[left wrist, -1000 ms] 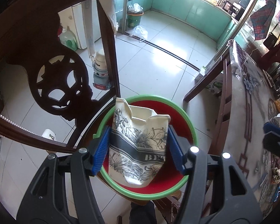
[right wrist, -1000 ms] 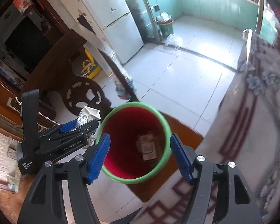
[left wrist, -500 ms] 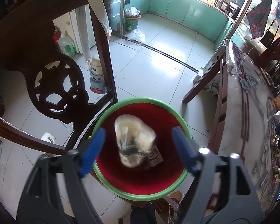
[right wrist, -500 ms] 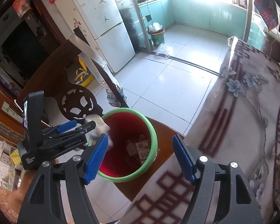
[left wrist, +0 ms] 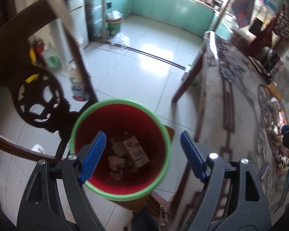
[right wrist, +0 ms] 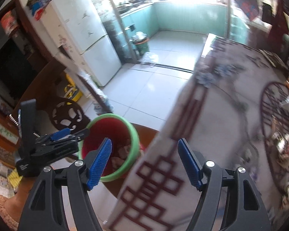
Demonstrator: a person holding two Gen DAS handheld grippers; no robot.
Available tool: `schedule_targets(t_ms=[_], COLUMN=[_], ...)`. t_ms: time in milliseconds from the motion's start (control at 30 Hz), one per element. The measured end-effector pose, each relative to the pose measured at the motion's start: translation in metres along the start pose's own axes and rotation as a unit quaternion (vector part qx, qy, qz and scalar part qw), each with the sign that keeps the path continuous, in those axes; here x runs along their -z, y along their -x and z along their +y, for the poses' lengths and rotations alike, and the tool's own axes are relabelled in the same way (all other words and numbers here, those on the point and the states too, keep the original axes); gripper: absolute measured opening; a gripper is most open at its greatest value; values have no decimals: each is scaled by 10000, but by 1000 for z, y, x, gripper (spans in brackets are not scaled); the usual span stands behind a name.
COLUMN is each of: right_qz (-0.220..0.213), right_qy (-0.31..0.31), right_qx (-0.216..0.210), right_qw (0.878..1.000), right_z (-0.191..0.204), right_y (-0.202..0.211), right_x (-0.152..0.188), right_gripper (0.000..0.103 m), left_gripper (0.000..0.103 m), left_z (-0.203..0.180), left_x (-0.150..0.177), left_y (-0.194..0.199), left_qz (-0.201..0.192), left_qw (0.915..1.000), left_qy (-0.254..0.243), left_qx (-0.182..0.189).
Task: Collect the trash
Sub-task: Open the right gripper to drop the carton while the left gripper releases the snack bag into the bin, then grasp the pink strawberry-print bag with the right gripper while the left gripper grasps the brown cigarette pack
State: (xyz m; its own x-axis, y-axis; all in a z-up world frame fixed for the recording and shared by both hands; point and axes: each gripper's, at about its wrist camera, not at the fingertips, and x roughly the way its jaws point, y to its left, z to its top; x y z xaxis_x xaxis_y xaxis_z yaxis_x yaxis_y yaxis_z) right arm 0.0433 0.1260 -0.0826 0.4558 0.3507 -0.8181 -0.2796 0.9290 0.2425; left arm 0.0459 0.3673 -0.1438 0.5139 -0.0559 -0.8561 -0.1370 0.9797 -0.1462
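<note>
Left gripper (left wrist: pixel 142 156), fingers spread wide and empty, above the bin (left wrist: pixel 119 193), a red pail with a green rim standing on a wooden seat (left wrist: pixel 168 130) beside the table (right wrist: pixel 217 127). Trash (left wrist: pixel 132 152) lies at the bottom of the bin: a small carton and some crumpled paper, well below the rim. Right gripper (right wrist: pixel 144 161), fingers likewise parted and holding nothing, pointed over the table edge with the bin just to its left. More clutter (right wrist: pixel 283 146), likely further trash, lies at the far right of the table, blurred and too indistinct to name.

Risks, as judged from this position: (1) the left gripper hangs close to the bin's rim, so a careless sideways sweep could strike it and tip the pail off its seat, spilling what is collected; the bin looks light and sits near the seat's edge. (2) The carved chair back (left wrist: pixel 40 104) stands just beside the bin on the left and could snag that gripper. (3) Both views are smeared, which suggests fast motion; a hasty reach to the cluttered end of the table could knock items to the floor or close on the patterned cloth (right wrist: pixel 154 188) instead of on a piece of trash
</note>
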Motion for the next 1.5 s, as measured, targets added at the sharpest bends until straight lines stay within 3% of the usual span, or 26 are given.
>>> schedule_targets(t_ms=[333, 667, 767, 867, 1233, 1367, 1500], right_qz=[-246, -303, -174, 6, 729, 810, 715], right_qy=[-864, -1626, -2000, -2136, -2112, -1855, -1684], right_qx=[626, 1310, 1248, 1088, 691, 579, 345], right_qw=[9940, 9775, 9717, 9708, 9723, 9776, 9825], right_z=[-111, -285, -342, -374, -421, -425, -426], right_y=[54, 104, 99, 84, 28, 25, 28], right_x=[28, 38, 34, 25, 20, 20, 19], right_gripper=[69, 69, 69, 69, 67, 34, 32], left_gripper=[77, 77, 77, 77, 77, 77, 77], left_z=[-96, -207, -243, -284, -377, -401, -425], left_x=[6, 35, 45, 54, 42, 28, 17], left_y=[6, 3, 4, 4, -2, -18, -39], left_qz=[-53, 103, 151, 243, 274, 322, 404], left_qw=[9968, 9951, 9944, 9928, 9894, 9888, 9878], left_qy=[-672, -798, -821, -826, -1044, -1139, -1239], left_qx=[432, 574, 640, 831, 976, 911, 856])
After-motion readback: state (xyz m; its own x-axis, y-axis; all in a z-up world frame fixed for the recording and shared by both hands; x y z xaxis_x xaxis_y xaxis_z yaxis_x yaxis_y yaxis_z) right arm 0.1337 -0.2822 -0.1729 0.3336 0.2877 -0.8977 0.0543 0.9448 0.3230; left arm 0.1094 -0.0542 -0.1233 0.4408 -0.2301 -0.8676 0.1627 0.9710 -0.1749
